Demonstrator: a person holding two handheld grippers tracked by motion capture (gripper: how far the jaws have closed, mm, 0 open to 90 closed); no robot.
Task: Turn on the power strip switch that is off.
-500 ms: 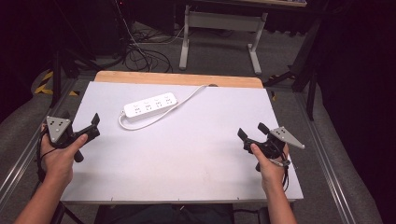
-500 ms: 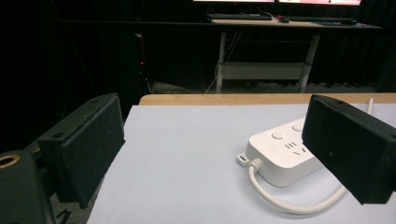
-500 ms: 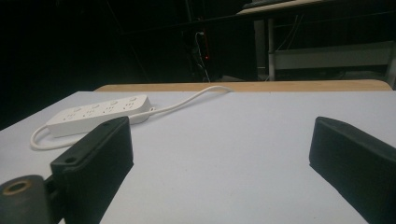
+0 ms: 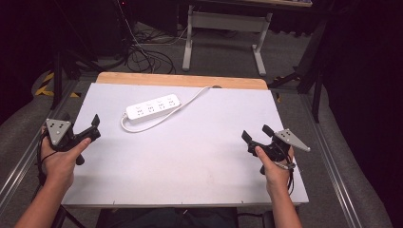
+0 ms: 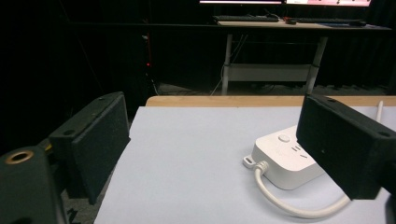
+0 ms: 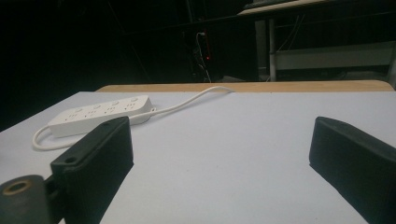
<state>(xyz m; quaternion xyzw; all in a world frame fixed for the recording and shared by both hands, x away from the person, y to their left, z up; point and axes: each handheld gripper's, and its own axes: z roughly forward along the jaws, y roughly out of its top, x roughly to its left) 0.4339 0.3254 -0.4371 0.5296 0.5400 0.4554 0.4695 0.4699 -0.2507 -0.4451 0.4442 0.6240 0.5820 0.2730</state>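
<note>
Dark room, white table (image 4: pixel 190 161): my left gripper (image 4: pixel 78 130) and right gripper (image 4: pixel 259 137) hover at its sides, fingers spread wide and empty. White power strip (image 4: pixel 153 108) lies far-left; reaching it looks like my next move.

A dim lab or recording workspace. A white work table (image 4: pixel 190 156) with a bare wooden strip along its far edge stands on grey carpet, with metal rails (image 4: pixel 332 190) running along the floor at both sides. Black curtains (image 4: pixel 366 71) close off the room. Beyond the table, loose cables (image 4: pixel 142 54) lie tangled on the floor beside a white metal desk frame (image 4: pixel 223 28). In the left gripper view that farther desk (image 5: pixel 299 25) carries a keyboard (image 5: pixel 245 18) below the lit bottom edge of monitors (image 5: pixel 285 2)
</note>
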